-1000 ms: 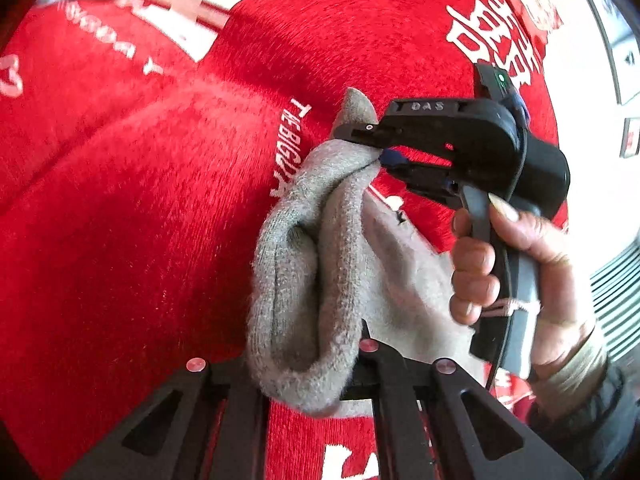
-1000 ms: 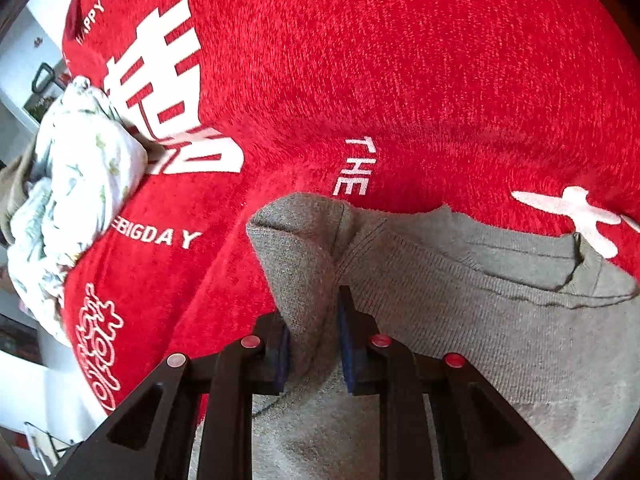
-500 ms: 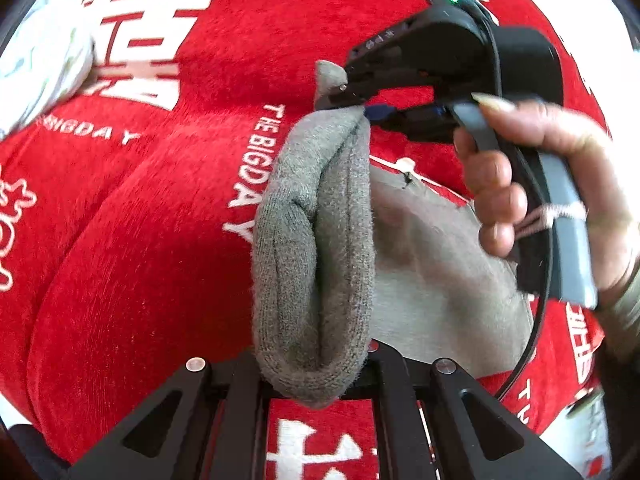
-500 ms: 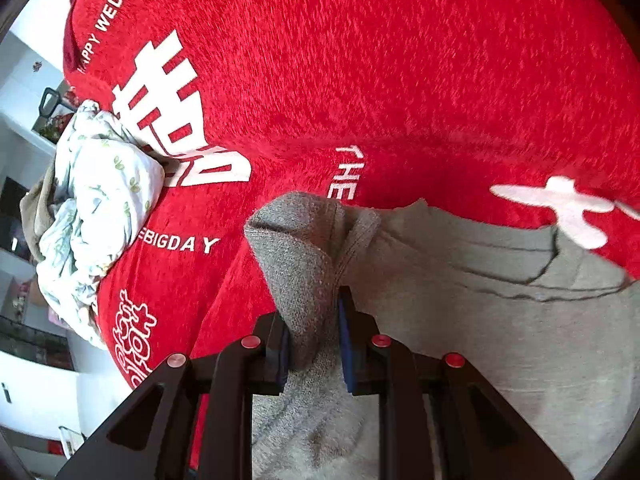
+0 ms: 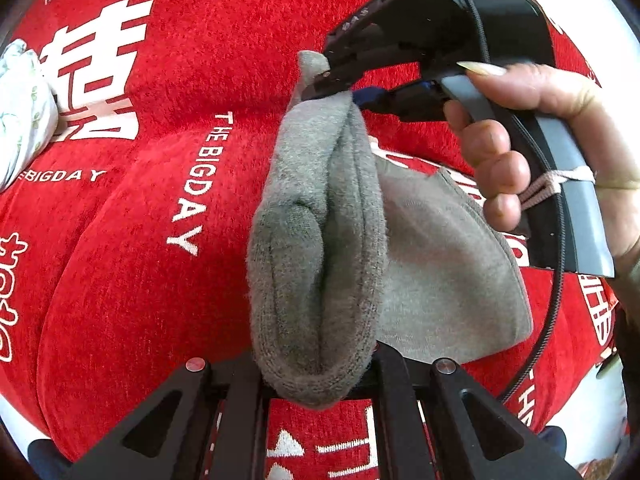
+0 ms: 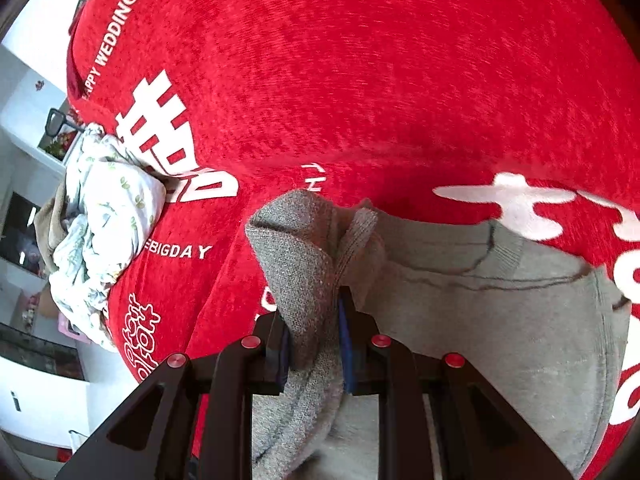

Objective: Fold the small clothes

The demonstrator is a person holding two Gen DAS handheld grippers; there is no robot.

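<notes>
A small grey knit garment (image 5: pixel 320 240) is held up over a red cloth with white lettering (image 5: pixel 140 240). My left gripper (image 5: pixel 316 376) is shut on one bunched end of it at the bottom of the left wrist view. My right gripper (image 5: pixel 340 88), held by a hand, is shut on the other end at the top. In the right wrist view my right gripper (image 6: pixel 314 344) pinches a grey fold (image 6: pixel 296 248); the rest of the garment (image 6: pixel 500 320) trails right over the red cloth (image 6: pixel 360 60).
A crumpled white floral garment (image 6: pixel 104 220) lies at the left edge of the red cloth; it also shows in the left wrist view (image 5: pixel 20 120). Shelves and room clutter (image 6: pixel 24 200) lie beyond the cloth's left edge.
Both grippers have lifted the grey garment and swung it, still stretched between them. More of the cloth's lettering and the floral garment have come into view.
</notes>
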